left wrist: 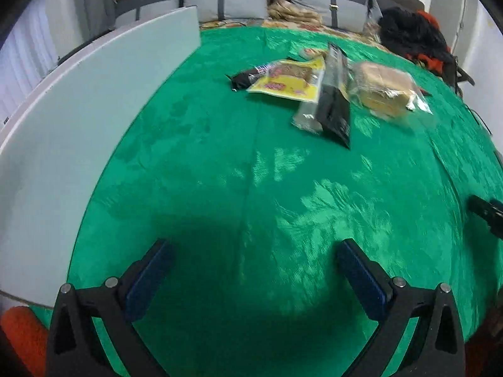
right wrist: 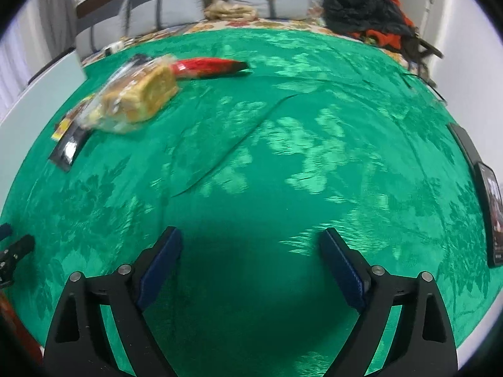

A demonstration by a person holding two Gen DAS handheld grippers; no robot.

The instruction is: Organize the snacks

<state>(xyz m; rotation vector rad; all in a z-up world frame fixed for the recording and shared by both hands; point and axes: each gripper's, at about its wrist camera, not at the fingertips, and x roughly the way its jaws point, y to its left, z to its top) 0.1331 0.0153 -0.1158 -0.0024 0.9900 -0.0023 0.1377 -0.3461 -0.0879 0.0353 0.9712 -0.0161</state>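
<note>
Both grippers, left (left wrist: 254, 245) and right (right wrist: 251, 235), hang spread apart and empty over the green cloth (left wrist: 220, 157). Snacks (left wrist: 330, 88) piled upper right of the left view; bread bag (right wrist: 141, 94), probably, upper left of the right view.

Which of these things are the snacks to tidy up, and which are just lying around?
Snacks for the job:
- yellow packet
- black bar wrapper
- black and clear pouch
- clear bag of biscuits
- red packet

Just lying about:
- white board
- black and orange clothes
- dark tablet
- grey cushions
</note>
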